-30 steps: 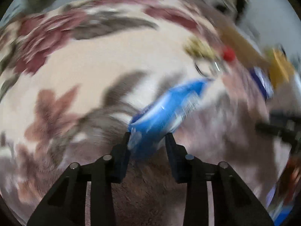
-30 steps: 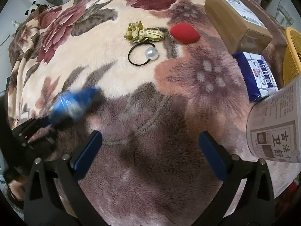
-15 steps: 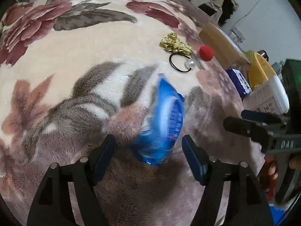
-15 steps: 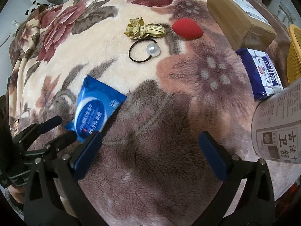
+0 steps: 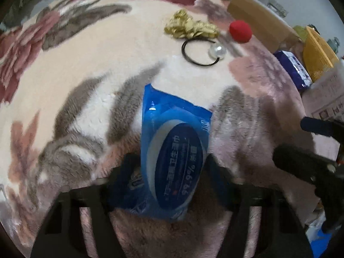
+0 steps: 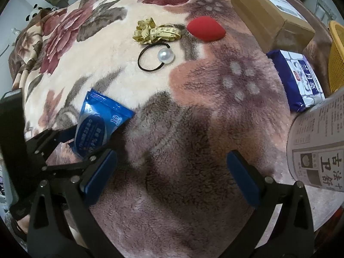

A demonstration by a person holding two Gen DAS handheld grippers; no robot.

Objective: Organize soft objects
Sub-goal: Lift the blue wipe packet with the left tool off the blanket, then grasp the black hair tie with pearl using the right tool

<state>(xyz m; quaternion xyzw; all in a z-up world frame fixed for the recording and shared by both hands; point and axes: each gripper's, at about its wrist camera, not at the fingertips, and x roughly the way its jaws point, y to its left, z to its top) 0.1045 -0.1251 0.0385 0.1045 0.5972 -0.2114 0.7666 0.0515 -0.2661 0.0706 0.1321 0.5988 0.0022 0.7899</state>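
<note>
Item: blue wipes pack (image 5: 172, 161), lying flat on the floral fleece blanket (image 5: 90, 68), lower centre of the left wrist view. Left gripper (image 5: 169, 167): jaws have just been closing, now straddling the pack's near end; pad contact cannot be told through the blur. Right gripper (image 6: 172, 172): jaws spread wide, nothing held. Handling advice: the pack's body, not its crimped edge, should be squeezed squarely before lifting. Nearby: hair tie (image 5: 202, 51), tape measure (image 5: 191, 28), red sponge (image 5: 240, 31).

Blue wipes pack (image 5: 172, 150), red sponge (image 6: 206, 30), yellow tape measure (image 6: 154, 32), floral blanket (image 6: 193, 129).
</note>
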